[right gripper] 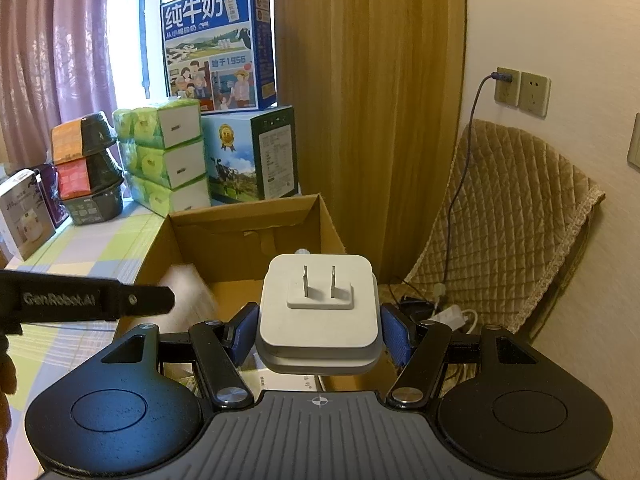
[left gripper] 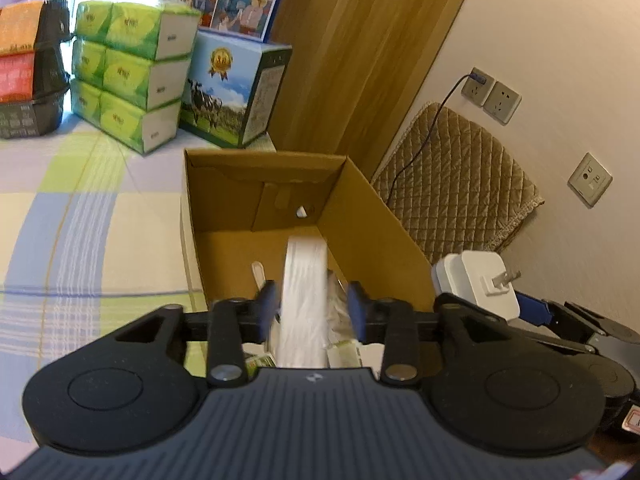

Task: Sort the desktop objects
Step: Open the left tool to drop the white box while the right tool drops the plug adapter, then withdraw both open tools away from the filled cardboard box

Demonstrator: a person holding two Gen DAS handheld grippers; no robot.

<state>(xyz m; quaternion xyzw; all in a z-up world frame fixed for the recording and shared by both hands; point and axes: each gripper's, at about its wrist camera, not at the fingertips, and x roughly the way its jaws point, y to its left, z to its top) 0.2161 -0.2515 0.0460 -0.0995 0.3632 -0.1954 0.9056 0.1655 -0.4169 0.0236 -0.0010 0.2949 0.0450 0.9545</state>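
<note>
Pastel checked cloth (left gripper: pixel 60 216) covers the desk, with green tissue packs (left gripper: pixel 132 76) stacked at its far side beside two milk cartons (right gripper: pixel 248 156) and stacked black instant-noodle bowls (right gripper: pixel 88 168); behind them hang a mauve curtain (right gripper: pixel 56 40) and a wood panel (right gripper: pixel 368 100), and a quilted tan pad (right gripper: pixel 516 216) leans on the wall under the sockets (right gripper: pixel 520 88). An open cardboard box (left gripper: pixel 360 208) sits at the desk's right end. Over it the left gripper (left gripper: pixel 312 308) hangs with its blue pads spread apart; a white, roll-like object (left gripper: pixel 304 300), motion-blurred, lies between them without clearly touching either pad, and loose packets lie in the box beneath. The right gripper (right gripper: pixel 320 332) pinches a white two-prong charger plug (right gripper: pixel 320 312) by its sides, prongs pointing away from the camera, held above the box's near right edge. In the left wrist view that charger shows just outside the box's right wall.
</note>
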